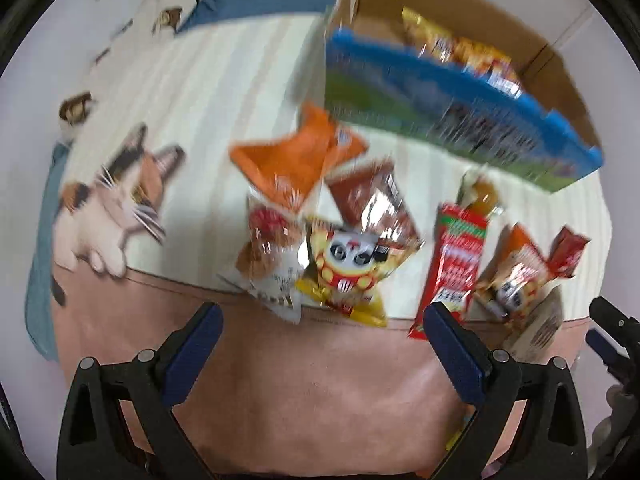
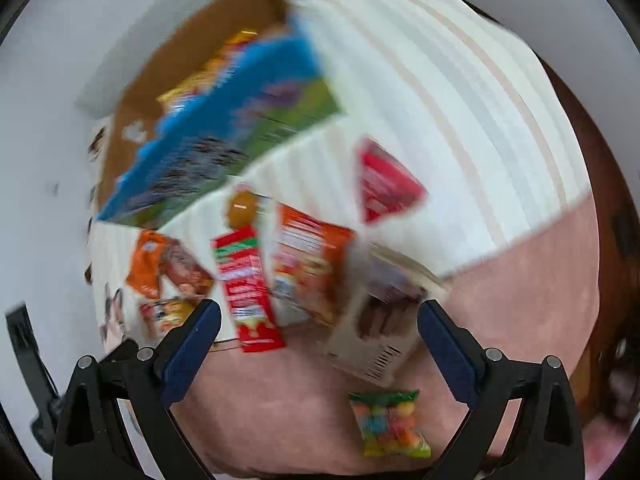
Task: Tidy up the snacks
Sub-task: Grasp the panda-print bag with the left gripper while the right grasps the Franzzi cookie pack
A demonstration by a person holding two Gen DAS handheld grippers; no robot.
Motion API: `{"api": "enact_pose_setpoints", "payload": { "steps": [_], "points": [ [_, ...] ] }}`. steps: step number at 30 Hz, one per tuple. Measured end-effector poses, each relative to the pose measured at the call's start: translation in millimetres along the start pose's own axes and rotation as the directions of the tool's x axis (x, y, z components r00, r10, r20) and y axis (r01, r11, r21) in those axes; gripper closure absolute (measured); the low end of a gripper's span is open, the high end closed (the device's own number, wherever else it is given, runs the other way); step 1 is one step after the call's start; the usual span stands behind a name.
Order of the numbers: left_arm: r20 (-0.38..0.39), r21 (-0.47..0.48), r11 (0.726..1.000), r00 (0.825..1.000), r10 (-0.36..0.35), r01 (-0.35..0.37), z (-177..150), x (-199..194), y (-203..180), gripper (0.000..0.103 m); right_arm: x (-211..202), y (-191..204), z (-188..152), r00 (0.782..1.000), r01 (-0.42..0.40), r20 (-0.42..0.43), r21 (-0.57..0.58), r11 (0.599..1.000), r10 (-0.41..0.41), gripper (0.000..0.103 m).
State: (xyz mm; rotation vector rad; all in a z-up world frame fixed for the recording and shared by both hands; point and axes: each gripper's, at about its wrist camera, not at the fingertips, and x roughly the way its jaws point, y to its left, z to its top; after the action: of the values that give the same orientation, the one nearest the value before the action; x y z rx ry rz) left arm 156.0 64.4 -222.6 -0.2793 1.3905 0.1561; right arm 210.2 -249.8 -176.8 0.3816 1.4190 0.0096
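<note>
Hovering with both sets of fingers spread and empty, we hold the left gripper [image 1: 322, 344] short of the panda packet [image 1: 347, 270], in front of the cardboard box [image 1: 460, 92] that already holds snacks. Rightward lie the red stick pack [image 1: 456, 264] and, under our right gripper [image 2: 318, 342], the candy bag [image 2: 388, 424]. Bare pink cover nearest us leaves approach room.

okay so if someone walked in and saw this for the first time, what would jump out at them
Probably the big open cardboard box with its blue and green printed side, standing at the back of the bed with a few snack packets already inside. In front of it lies a bright scatter of snacks, notably the panda packet and the long red packet. Both tools, left and right, hang open and empty.
</note>
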Motion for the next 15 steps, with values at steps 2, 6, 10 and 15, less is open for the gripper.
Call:
{"api": "enact_pose_setpoints", "payload": {
  "steps": [2, 6, 10, 15],
  "points": [
    [-0.012, 0.008, 1.0, 1.0, 0.004, -0.004, 0, 11, -2, 0.0, 15, -15, -4, 0.999, 0.01, -0.034, 0.054, 0.999, -0.008, 0.002],
    [-0.015, 0.031, 0.999, 1.0, 0.015, -0.014, 3, 25, -9, 0.0, 55, -37, -9, 0.995, 0.058, -0.092, 0.131, 0.99, -0.046, 0.002],
    [-0.039, 0.038, 0.999, 0.999, 0.003, -0.002, 9, 43, -12, 0.001, 83, -49, -13, 0.992, 0.078, -0.113, 0.189, 0.979, -0.057, 0.012],
    [-0.055, 0.076, 0.997, 0.998, -0.009, 0.013, 17, 65, -26, 0.038, 86, -42, -18, 0.991, 0.12, -0.069, 0.086, 0.989, -0.115, 0.034]
  ]
}}
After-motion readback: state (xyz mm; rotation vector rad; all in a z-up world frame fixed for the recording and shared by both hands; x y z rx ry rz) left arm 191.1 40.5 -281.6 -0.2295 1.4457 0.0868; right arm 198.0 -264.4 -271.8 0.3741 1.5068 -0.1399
